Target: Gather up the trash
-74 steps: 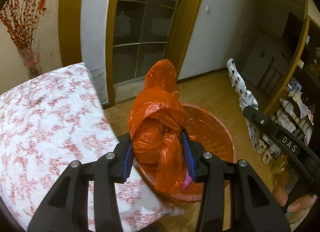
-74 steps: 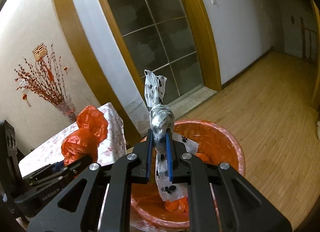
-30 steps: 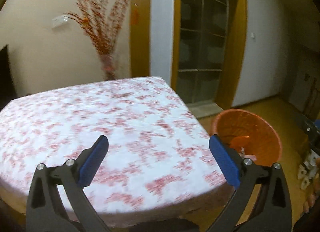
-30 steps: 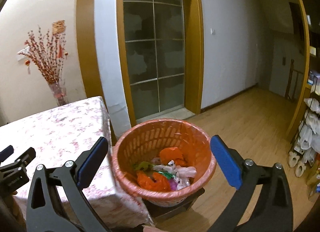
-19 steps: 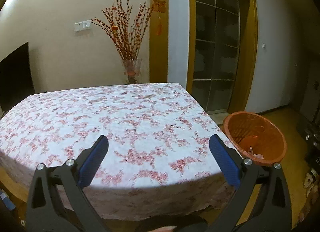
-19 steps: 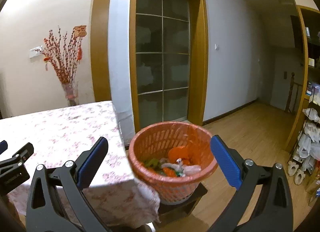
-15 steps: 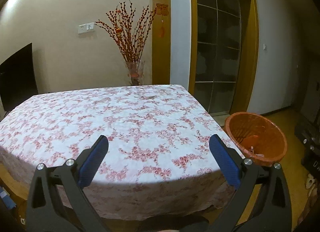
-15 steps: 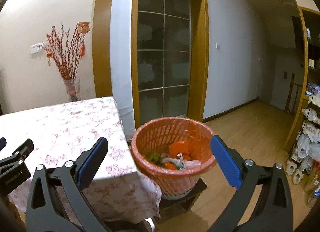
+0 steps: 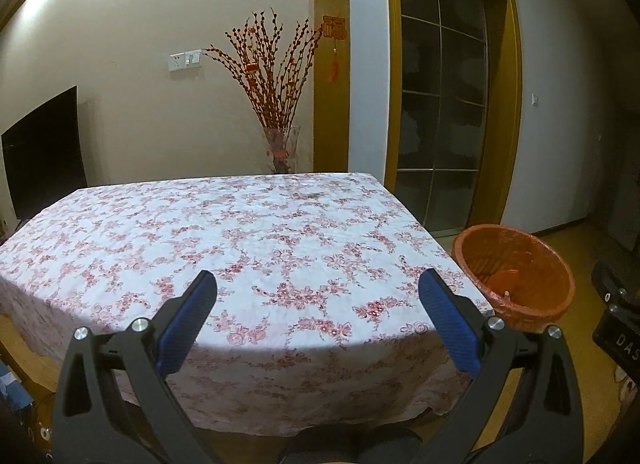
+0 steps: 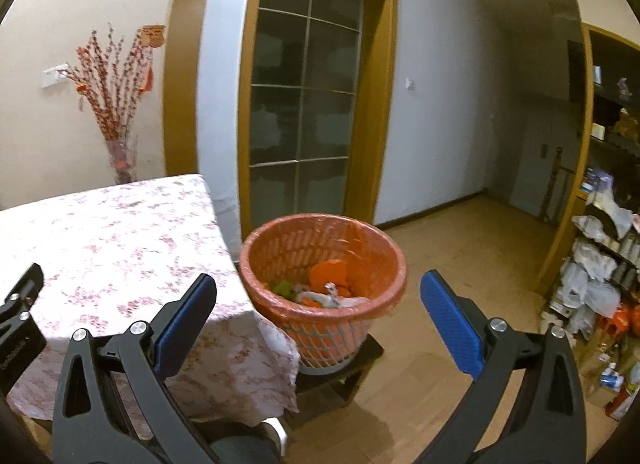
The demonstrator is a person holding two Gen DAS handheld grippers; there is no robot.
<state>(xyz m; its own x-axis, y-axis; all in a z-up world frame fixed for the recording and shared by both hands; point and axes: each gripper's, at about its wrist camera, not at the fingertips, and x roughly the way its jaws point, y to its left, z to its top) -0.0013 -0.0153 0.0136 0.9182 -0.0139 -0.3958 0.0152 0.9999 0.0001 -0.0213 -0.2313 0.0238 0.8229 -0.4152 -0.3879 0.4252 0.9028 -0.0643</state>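
Orange basket (image 10: 324, 264) beside the table (image 9: 224, 232) corner, on a low dark stand (image 10: 340, 372) — trash (image 10: 326, 288) piled inside, orange and white scraps among it. Left gripper (image 9: 318, 318) spread wide and empty over the flowered cloth; right gripper (image 10: 318, 318) likewise gaping, empty, aimed at the basket. No litter visible on the cloth, so probably near done. Best now: sweep both views slowly across cloth edges and floor for strays — keep jaws wide until something turns up, then approach from above and drop only once well over the rim.
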